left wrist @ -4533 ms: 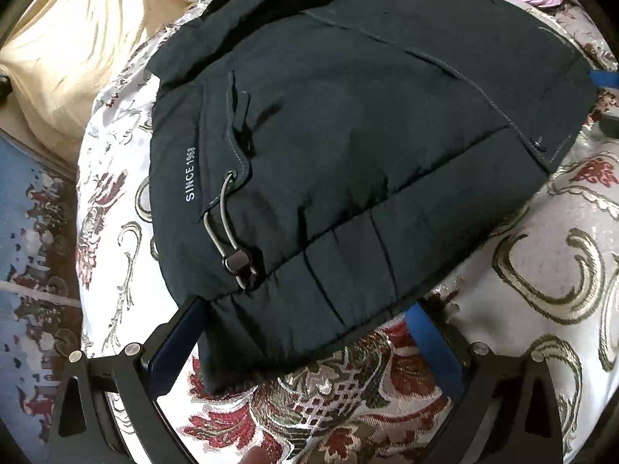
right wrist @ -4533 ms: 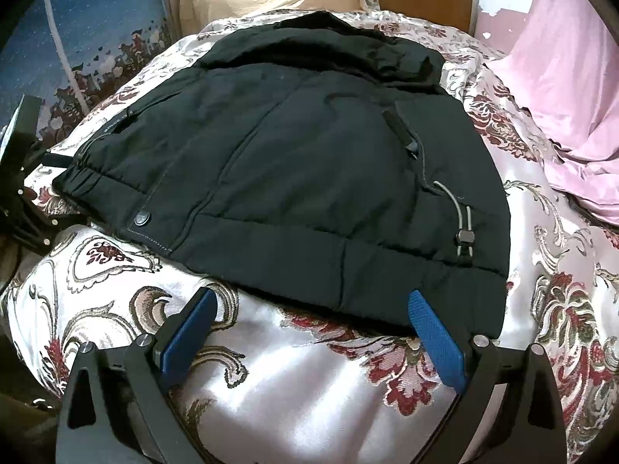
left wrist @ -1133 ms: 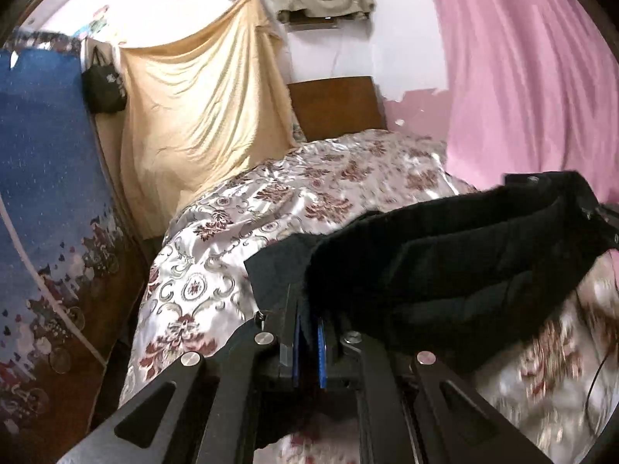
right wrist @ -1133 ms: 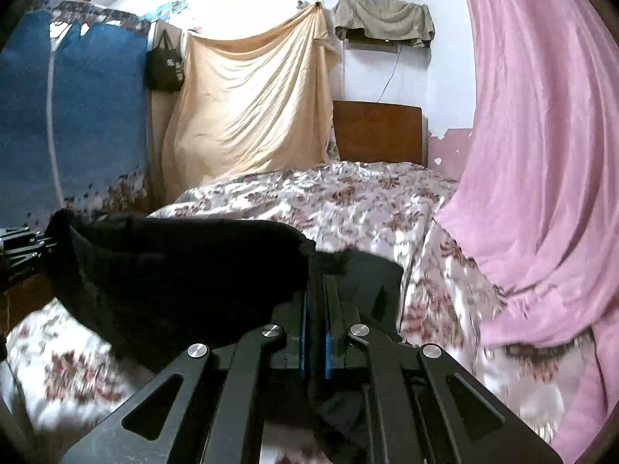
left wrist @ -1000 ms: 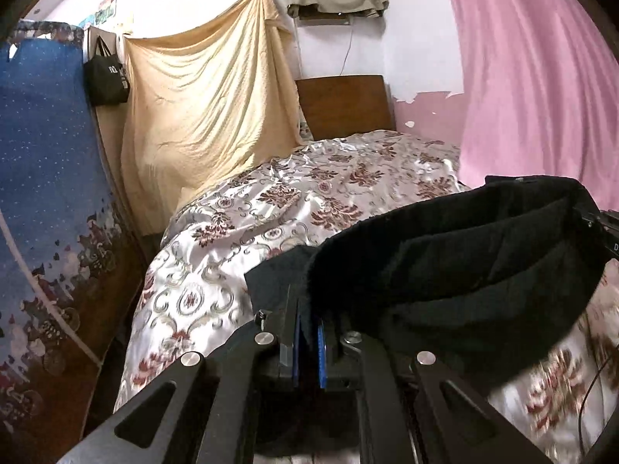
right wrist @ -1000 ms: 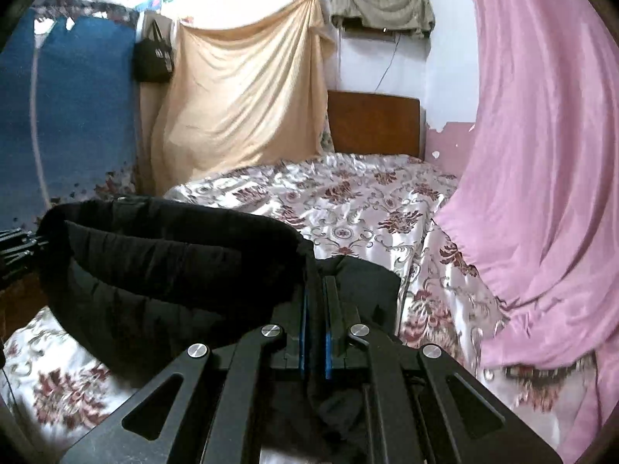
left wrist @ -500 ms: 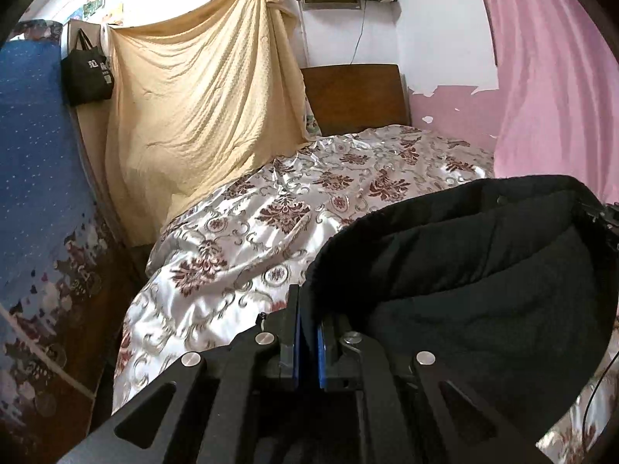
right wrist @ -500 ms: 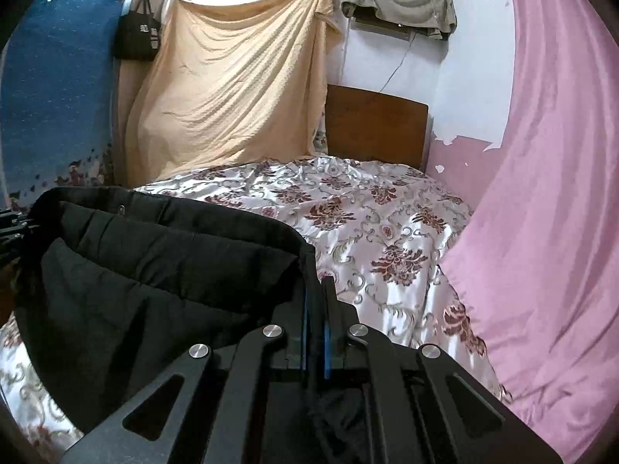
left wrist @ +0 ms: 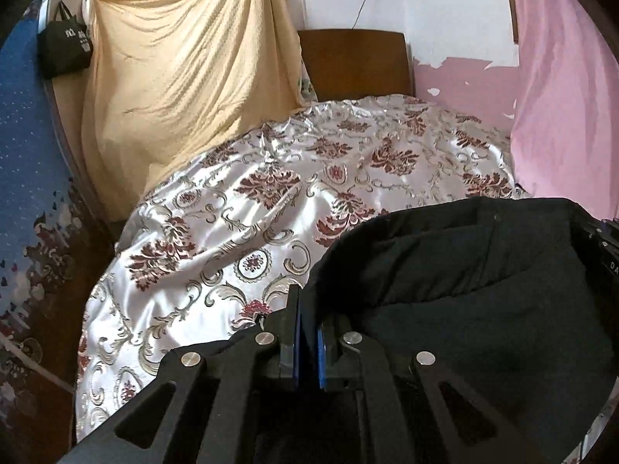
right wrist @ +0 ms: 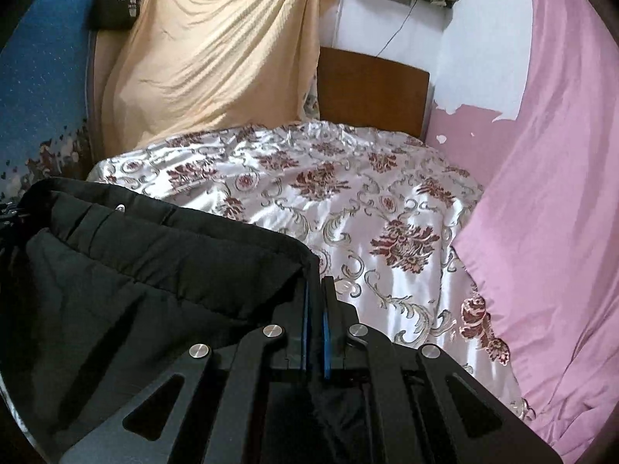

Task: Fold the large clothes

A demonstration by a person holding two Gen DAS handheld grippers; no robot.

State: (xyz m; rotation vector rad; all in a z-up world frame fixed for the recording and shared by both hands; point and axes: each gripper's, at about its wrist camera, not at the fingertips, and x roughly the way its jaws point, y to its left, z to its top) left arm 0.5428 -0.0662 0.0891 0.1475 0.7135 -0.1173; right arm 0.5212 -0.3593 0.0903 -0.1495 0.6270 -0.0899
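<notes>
The jacket (left wrist: 464, 290) hung stretched between my grippers above the foot end of the bed (left wrist: 271, 201). My left gripper (left wrist: 307, 332) was clamped on one edge, my right gripper (right wrist: 315, 321) on the other, near the pink curtain (right wrist: 549, 193).

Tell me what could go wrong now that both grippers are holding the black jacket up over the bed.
1. The left gripper and right gripper each pinch only a thin edge of the black jacket, so it could slip out.
2. The slack middle sags, so it may land bunched on the floral bedspread.
</notes>
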